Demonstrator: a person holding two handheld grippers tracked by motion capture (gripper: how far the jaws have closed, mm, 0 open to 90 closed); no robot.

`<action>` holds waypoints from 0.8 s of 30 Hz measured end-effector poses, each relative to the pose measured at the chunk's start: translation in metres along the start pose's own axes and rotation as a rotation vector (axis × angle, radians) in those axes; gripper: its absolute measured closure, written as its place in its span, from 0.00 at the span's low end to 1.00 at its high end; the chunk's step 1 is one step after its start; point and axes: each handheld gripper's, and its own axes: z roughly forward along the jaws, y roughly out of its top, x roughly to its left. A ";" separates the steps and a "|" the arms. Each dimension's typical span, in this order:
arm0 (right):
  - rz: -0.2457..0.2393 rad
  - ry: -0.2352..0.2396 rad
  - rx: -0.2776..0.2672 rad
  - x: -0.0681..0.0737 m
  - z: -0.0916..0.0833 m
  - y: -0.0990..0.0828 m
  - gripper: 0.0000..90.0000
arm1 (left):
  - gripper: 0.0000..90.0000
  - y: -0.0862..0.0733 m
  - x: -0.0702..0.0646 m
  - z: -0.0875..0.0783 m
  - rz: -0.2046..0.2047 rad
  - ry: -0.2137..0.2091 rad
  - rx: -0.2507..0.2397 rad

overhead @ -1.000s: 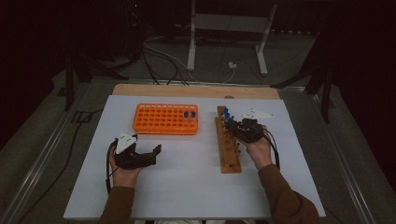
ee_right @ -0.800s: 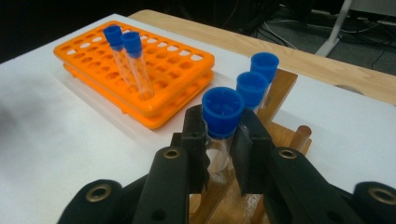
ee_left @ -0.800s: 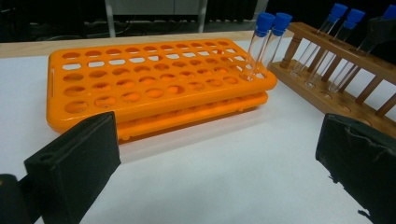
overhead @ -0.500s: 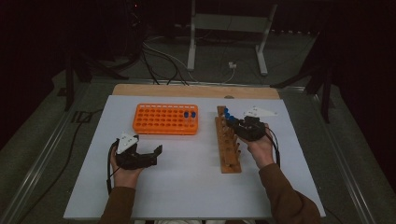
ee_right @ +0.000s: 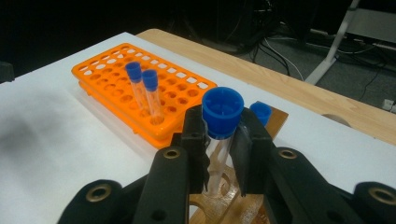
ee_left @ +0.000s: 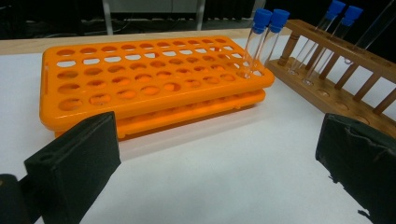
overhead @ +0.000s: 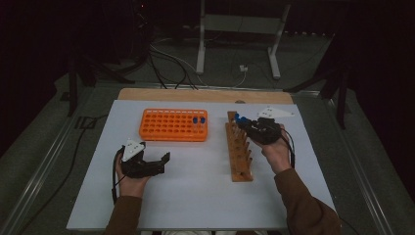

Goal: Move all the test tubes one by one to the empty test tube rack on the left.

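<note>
Left gripper (overhead: 164, 159), lower left of the high view: resting on the white table (overhead: 195, 196), jaws standing wide apart with nothing between them. Unmoved compared with a second ago. In the left gripper view its two black pads are framing bare table, pointing toward the orange rack (ee_left: 154, 79) ahead.

Orange rack (overhead: 172, 124), centre-left of the high view: carrying two blue-capped tubes (overhead: 198, 121) side by side in holes near its right end. No change there.

Wooden rack (overhead: 239, 152), right of centre: lying lengthwise up the frame. Left gripper view is showing two more capped tubes (ee_left: 327, 37) leaning in its far end.

Right gripper (overhead: 241, 122), upper right of centre: jaws clamped tight on a blue-capped tube (ee_right: 222, 116), just under the cap. Compared with a second ago, the gripper is sitting slightly higher over the far end of the wooden rack, so the tube is coming up. In the right gripper view the glass is running down toward a hole in the wooden rack (ee_right: 224, 205); whether the bottom has cleared that hole is hidden by the jaws.

Judgement: a tube is being drawn out of the wooden rack, likely bound for the orange rack next to the two already standing there. It needs to lift fully free before any sideways travel, or the glass could catch on the rail.
</note>
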 end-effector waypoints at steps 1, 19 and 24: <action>-0.001 0.001 -0.001 0.000 -0.001 0.001 0.85 | 0.01 0.000 0.000 0.000 -0.002 -0.002 -0.001; -0.010 0.020 -0.043 0.004 -0.014 0.015 0.85 | 0.02 0.014 -0.013 -0.001 0.028 -0.017 -0.033; -0.018 0.048 -0.035 0.010 -0.012 0.016 0.85 | 0.02 0.024 -0.023 0.003 0.051 -0.039 -0.051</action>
